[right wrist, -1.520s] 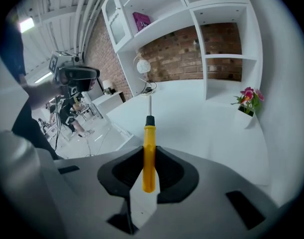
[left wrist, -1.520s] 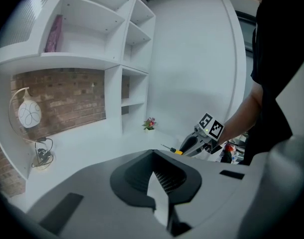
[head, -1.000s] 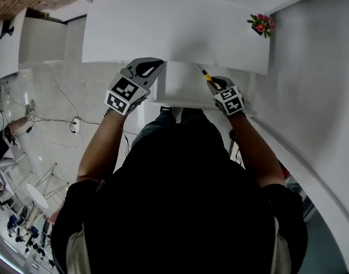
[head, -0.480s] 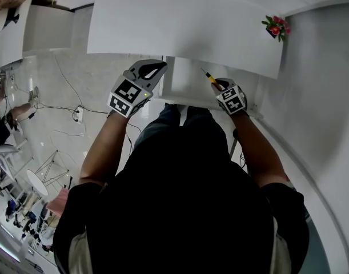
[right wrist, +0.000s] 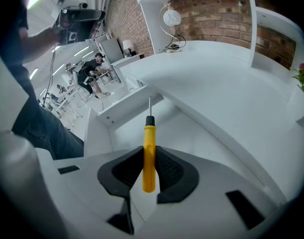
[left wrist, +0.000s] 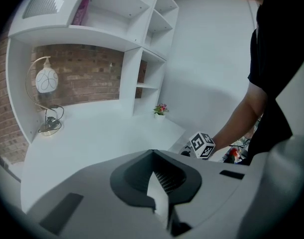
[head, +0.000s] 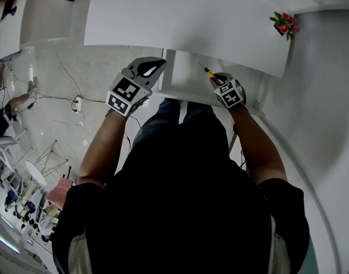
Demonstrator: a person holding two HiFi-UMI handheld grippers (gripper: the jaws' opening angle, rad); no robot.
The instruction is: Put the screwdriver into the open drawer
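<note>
A screwdriver (right wrist: 149,151) with a yellow handle and thin metal shaft points forward, away from me. My right gripper (right wrist: 150,158) is shut on its handle. The shaft's tip hangs over the white open drawer (right wrist: 123,108), whose bare inside lies below the jaws. From the head view, the right gripper (head: 217,81) holds the screwdriver (head: 208,73) over the drawer (head: 184,88), just under the desk's edge. My left gripper (head: 144,71) hovers left of the drawer, with its jaws together and nothing between them. In the left gripper view, that gripper (left wrist: 153,154) faces the desk top.
The white desk top (head: 180,21) stretches beyond the drawer, with a small flower pot (head: 284,24) at its far right corner. A globe lamp (left wrist: 46,80) stands at the back left before a brick wall. Cables (head: 65,99) lie on the floor to the left.
Both grippers have hardly moved against the drawer. The head view has shifted a little, and the right gripper still holds the screwdriver over the drawer.
</note>
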